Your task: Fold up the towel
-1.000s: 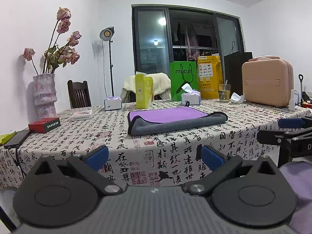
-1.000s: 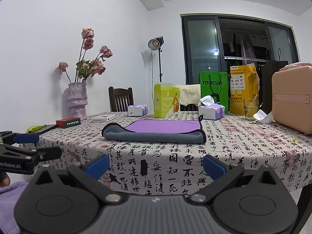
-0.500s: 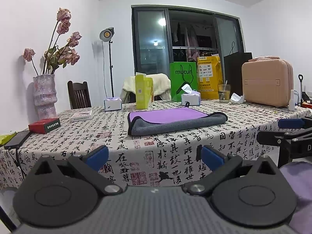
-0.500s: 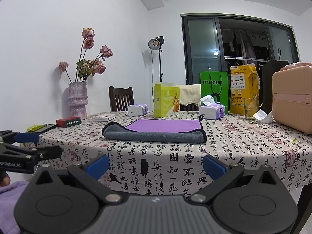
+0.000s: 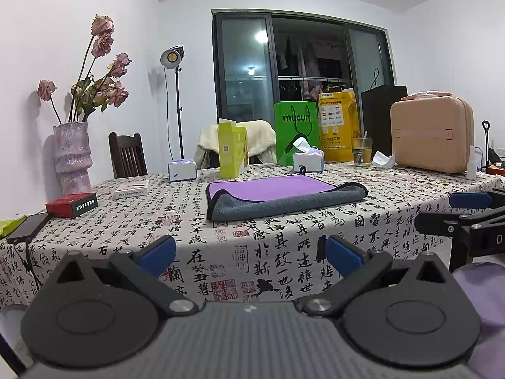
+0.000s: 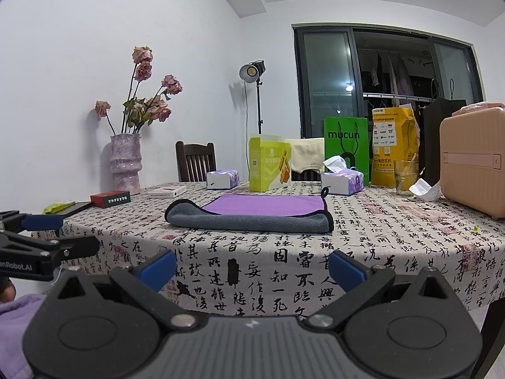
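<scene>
Broadly, a table draped in a white cloth printed with black calligraphy (image 5: 284, 246) fills both views, with a peach hard-shell case (image 5: 432, 132) standing at its far right. On the cloth, well beyond the near edge, lies the purple and grey microfibre towel (image 5: 281, 194), flat, with its grey near edge rolled over the purple face. Short of the table, the left gripper (image 5: 249, 252) and the right gripper (image 6: 251, 265) hover with blue-padded fingers spread wide, holding nothing, apart from the towel.
</scene>
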